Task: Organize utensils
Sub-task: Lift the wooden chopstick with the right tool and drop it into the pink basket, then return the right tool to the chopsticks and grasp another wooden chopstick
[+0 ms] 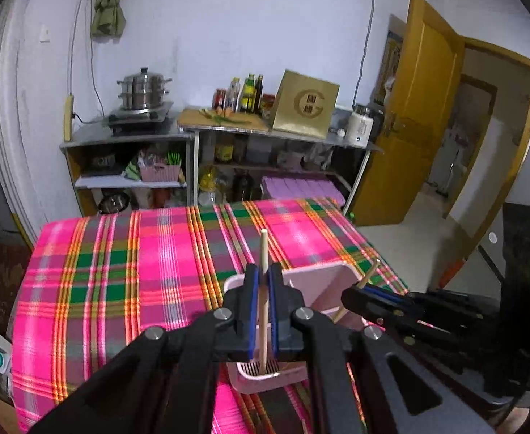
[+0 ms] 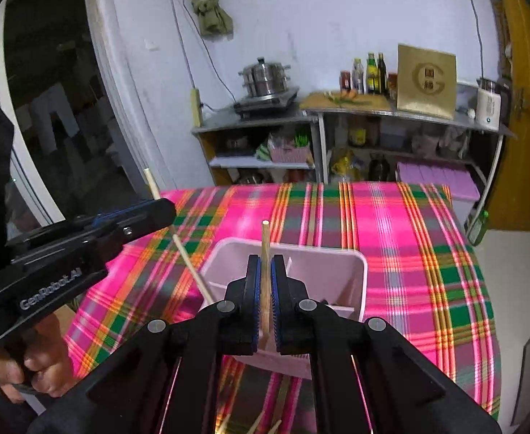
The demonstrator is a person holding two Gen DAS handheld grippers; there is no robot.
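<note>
Jaws of the left gripper point(image 1: 263, 285) and right gripper point(image 2: 265, 282) each clench one chopstick point(image 1: 263, 253) upright over the pink holder point(image 2: 322, 271) on the plaid-covered bench point(image 1: 138, 253).

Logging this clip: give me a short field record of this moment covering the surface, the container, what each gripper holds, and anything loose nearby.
surface: table under a pink plaid cloth
container: pink utensil holder with dividers, upright on the cloth
left gripper: jaws shut on a wooden chopstick, its lower end inside the holder
right gripper: jaws shut on a second chopstick, above the holder
loose items: more wooden sticks at the near edge, partly hidden
background: shelf with a steel pot
</note>
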